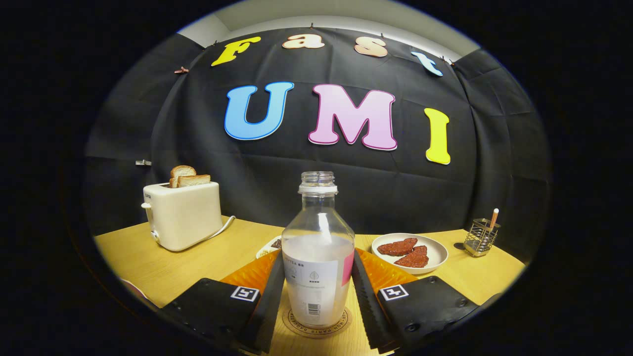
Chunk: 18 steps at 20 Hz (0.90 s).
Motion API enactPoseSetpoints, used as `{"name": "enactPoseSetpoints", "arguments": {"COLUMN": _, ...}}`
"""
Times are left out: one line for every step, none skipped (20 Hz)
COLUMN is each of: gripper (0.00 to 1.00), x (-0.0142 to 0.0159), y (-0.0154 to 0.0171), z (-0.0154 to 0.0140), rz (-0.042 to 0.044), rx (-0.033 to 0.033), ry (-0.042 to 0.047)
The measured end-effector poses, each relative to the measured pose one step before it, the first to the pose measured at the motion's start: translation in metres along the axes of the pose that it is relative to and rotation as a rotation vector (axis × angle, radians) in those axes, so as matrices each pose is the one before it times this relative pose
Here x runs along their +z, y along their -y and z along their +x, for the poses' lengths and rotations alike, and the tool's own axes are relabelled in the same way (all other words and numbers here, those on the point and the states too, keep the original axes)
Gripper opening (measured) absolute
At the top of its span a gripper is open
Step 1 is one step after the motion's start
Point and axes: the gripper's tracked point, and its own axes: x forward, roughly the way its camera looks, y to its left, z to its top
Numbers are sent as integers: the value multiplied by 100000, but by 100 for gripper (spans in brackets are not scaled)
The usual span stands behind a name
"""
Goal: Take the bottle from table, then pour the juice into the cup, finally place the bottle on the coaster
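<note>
1. A clear bottle (318,257) stands upright on a round coaster (316,324) on the wooden surface (163,269). It has no cap and is roughly half full of a cloudy white drink.
2. The gripper (318,291) has one finger on each side of the bottle, close against its lower body; whether both press on it cannot be told.
3. Beyond the bottle to the right, a white plate (435,254) holds two dark red slices of food.
4. Farther right, a small wire holder (480,238) contains a single stick.
5. To the left, a cream toaster (182,215) has two bread slices (188,175) standing in its slots.
6. Just behind the bottle, part of another dish (269,245) shows.
</note>
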Motion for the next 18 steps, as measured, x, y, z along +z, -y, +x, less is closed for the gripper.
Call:
{"name": "enactPoseSetpoints", "arguments": {"gripper": 73, "x": -286, "y": 261, "z": 61, "rz": 91, "rx": -763, "ry": -369}}
{"name": "enactPoseSetpoints", "arguments": {"gripper": 73, "x": -159, "y": 195, "z": 89, "rz": 229, "rx": -325, "ry": -164}}
{"name": "enactPoseSetpoints", "arguments": {"gripper": 74, "x": -135, "y": 32, "z": 115, "rz": 474, "rx": 119, "ry": -68}}
{"name": "enactPoseSetpoints", "arguments": {"gripper": 74, "x": -188, "y": -30, "z": 81, "rz": 648, "rx": 299, "ry": -296}}
{"name": "enactPoseSetpoints", "arguments": {"gripper": 74, "x": -68, "y": -118, "z": 2, "rz": 412, "rx": 379, "ry": 112}}
{"name": "enactPoseSetpoints", "arguments": {"gripper": 74, "x": -94, "y": 5, "z": 87, "rz": -171, "rx": -314, "ry": 89}}
{"name": "enactPoseSetpoints", "arguments": {"gripper": 75, "x": -53, "y": 81, "z": 75, "rz": 43, "rx": -198, "ry": 195}}
{"name": "enactPoseSetpoints", "arguments": {"gripper": 75, "x": -92, "y": -46, "z": 33, "rz": 182, "rx": -8, "ry": -243}}
{"name": "enactPoseSetpoints", "arguments": {"gripper": 75, "x": -215, "y": -67, "z": 62, "rz": -53, "rx": 1, "ry": -186}}
{"name": "enactPoseSetpoints", "arguments": {"gripper": 76, "x": 148, "y": -15, "z": 67, "rz": -166, "rx": -101, "ry": 610}}
{"name": "enactPoseSetpoints", "arguments": {"gripper": 76, "x": 72, "y": 61, "z": -27, "rz": 179, "rx": -78, "ry": -103}}
{"name": "enactPoseSetpoints", "arguments": {"gripper": 77, "x": -29, "y": -99, "z": -15, "rz": 904, "rx": 391, "ry": -87}}
{"name": "enactPoseSetpoints", "arguments": {"gripper": 77, "x": -88, "y": -130, "z": -30, "rz": 1210, "rx": 480, "ry": -591}}
{"name": "enactPoseSetpoints", "arguments": {"gripper": 82, "x": -238, "y": -127, "z": 39, "rz": 1275, "rx": 578, "ry": -1135}}
{"name": "enactPoseSetpoints", "arguments": {"gripper": 90, "x": -440, "y": 69, "z": 106, "rz": 247, "rx": -491, "ry": -1361}}
{"name": "enactPoseSetpoints", "arguments": {"gripper": 99, "x": -133, "y": 43, "z": -239, "rz": -174, "rx": -53, "ry": -741}}
{"name": "enactPoseSetpoints", "arguments": {"gripper": 98, "x": 2, "y": 198, "z": -107, "rz": -431, "rx": -546, "ry": -67}}
{"name": "enactPoseSetpoints", "arguments": {"gripper": 98, "x": 117, "y": 86, "z": -174, "rz": -203, "rx": -220, "ry": 397}}
